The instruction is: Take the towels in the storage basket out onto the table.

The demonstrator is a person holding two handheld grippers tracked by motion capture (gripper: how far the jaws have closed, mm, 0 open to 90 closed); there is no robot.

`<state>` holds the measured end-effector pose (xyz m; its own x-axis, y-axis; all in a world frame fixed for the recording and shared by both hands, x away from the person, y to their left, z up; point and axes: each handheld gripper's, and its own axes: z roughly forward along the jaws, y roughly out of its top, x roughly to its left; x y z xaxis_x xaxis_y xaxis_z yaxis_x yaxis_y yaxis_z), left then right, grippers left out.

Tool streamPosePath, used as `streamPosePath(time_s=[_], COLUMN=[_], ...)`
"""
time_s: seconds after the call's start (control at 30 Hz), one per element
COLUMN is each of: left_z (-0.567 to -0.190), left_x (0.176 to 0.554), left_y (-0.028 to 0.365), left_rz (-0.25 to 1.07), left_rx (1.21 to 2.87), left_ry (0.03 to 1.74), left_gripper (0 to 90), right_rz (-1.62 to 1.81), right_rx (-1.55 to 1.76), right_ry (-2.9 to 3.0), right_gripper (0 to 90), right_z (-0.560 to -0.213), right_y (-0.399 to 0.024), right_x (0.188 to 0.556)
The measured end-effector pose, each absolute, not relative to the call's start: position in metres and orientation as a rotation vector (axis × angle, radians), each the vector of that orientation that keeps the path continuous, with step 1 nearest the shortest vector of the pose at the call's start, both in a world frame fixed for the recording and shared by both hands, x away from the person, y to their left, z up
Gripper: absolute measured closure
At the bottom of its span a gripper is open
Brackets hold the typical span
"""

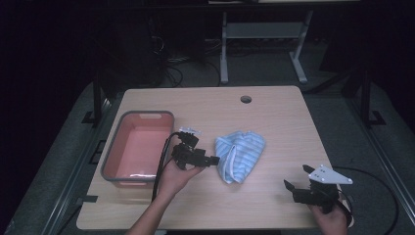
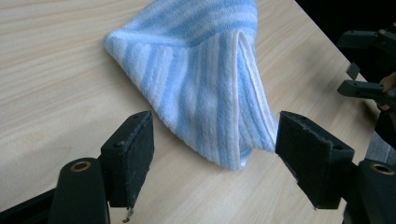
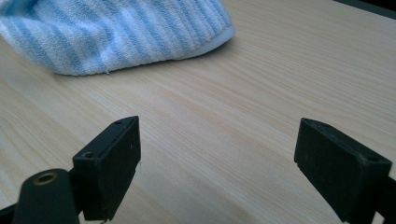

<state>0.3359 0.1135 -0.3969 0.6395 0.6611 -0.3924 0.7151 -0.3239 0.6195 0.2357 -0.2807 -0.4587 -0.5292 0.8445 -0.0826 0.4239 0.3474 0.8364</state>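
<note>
A crumpled blue-and-white striped towel point(image 1: 241, 154) lies in the middle of the wooden table point(image 1: 274, 112). My left gripper point(image 1: 213, 160) is open just left of the towel, its jaws level with the near corner of the cloth point(image 2: 210, 88). The towel's tip lies between the two pads point(image 2: 133, 154) without touching them. My right gripper point(image 1: 293, 183) is open near the front right of the table, well away from the towel point(image 3: 116, 32), with bare wood between its jaws.
A pink bin with a grey rim point(image 1: 139, 147) stands at the left of the table, close behind my left hand. A round cable hole point(image 1: 245, 99) sits near the far edge. Table legs and cables stand on the floor beyond.
</note>
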Motion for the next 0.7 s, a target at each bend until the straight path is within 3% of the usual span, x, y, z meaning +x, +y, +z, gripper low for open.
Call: streamPosePath(time_s=[0.7], left_z=[-0.417], left_x=[0.309], left_y=[0.127], left_rz=[-0.090], left_rx=[2.004], left_ry=[1.037], left_gripper=[27.3], right_rz=[1.072], right_rx=[1.106], right_ry=[2.120], right_gripper=[14.2], right_z=[-0.462], right_y=[-0.277], right_x=[0.238])
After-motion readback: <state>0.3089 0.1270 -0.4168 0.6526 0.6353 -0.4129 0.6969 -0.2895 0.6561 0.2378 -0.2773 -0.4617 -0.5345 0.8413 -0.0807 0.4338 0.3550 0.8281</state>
